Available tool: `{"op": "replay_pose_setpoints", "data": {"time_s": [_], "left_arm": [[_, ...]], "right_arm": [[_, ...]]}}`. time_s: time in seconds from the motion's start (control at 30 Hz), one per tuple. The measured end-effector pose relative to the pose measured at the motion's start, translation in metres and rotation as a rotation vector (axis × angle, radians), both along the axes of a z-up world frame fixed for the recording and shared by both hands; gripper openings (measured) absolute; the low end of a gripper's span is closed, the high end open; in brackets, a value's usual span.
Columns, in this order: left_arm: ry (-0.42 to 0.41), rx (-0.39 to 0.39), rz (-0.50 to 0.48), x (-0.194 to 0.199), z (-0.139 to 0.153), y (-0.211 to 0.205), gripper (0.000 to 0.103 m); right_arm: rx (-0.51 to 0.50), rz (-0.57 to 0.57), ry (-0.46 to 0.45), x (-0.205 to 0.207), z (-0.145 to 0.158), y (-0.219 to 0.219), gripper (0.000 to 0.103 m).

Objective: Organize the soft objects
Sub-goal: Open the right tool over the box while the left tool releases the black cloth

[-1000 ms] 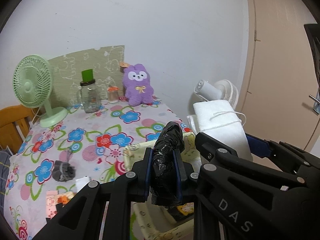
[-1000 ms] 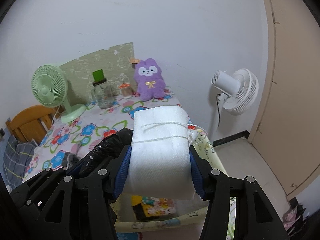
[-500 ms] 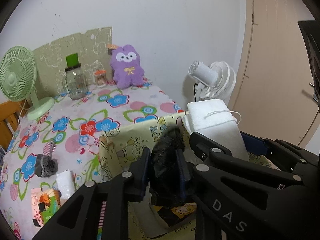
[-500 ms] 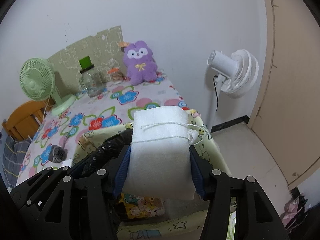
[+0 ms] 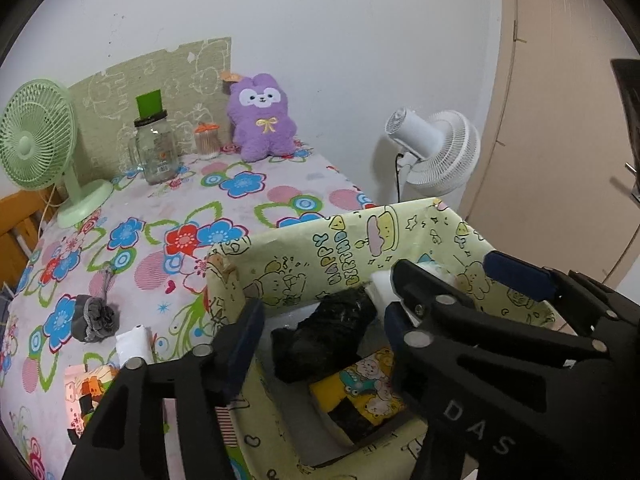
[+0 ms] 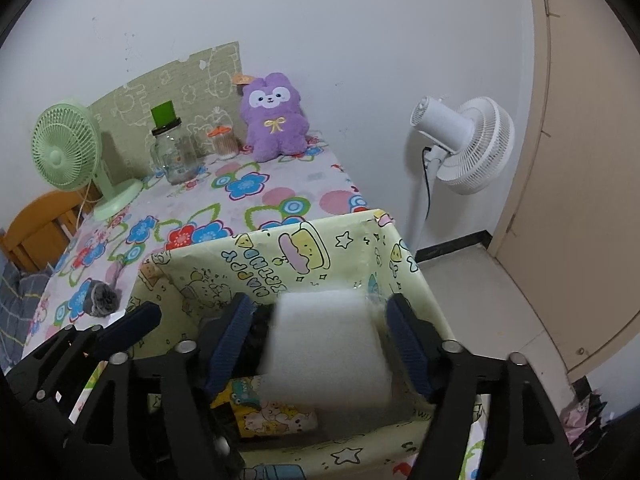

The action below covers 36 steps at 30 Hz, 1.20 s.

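Note:
My left gripper (image 5: 322,312) hangs over a yellow-green printed box (image 5: 340,256). Its jaws are opening, and the black plastic-wrapped bundle (image 5: 324,336) lies loose between them inside the box, touching neither pad. My right gripper (image 6: 318,302) is just to the right, jaws also opening. The white foam bundle (image 6: 324,352) sits blurred between its pads with a gap on each side, low in the box (image 6: 312,248). A yellow cartoon-print cloth (image 5: 368,384) lies on the box floor. A grey sock ball (image 5: 96,320) and a small white roll (image 5: 132,344) rest on the floral tablecloth.
At the back of the table stand a purple plush (image 5: 262,120), a glass jar (image 5: 156,152), a toothpick holder (image 5: 207,142) and a green fan (image 5: 36,140). A white floor fan (image 5: 436,152) and a door are to the right, a wooden chair (image 6: 40,224) to the left.
Both grippers sank towards the box and opened. The black bundle and the white foam bundle left their pads and dropped into the box.

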<state>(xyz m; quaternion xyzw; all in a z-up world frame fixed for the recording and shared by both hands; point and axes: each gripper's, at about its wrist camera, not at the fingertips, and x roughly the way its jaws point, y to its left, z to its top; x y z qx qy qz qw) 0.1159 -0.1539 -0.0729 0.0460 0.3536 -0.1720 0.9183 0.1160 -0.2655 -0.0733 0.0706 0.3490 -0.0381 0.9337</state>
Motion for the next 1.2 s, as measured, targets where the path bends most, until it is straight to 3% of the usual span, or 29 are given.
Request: {"op": "replay_pose_setpoints", "data": {"time_s": [0.37,1.2], "left_arm": [[-0.045,-0.012,0.007,-0.015,0.016,0.012,0.084],[-0.161,-0.026,0.059,-0.053,0.055,0.066,0.092]], "right_arm": [[-0.033,0.029,-0.053,-0.016,0.019,0.019,0.091],[-0.053,0.061,-0.157,-0.053,0.063,0.076,0.1]]}}
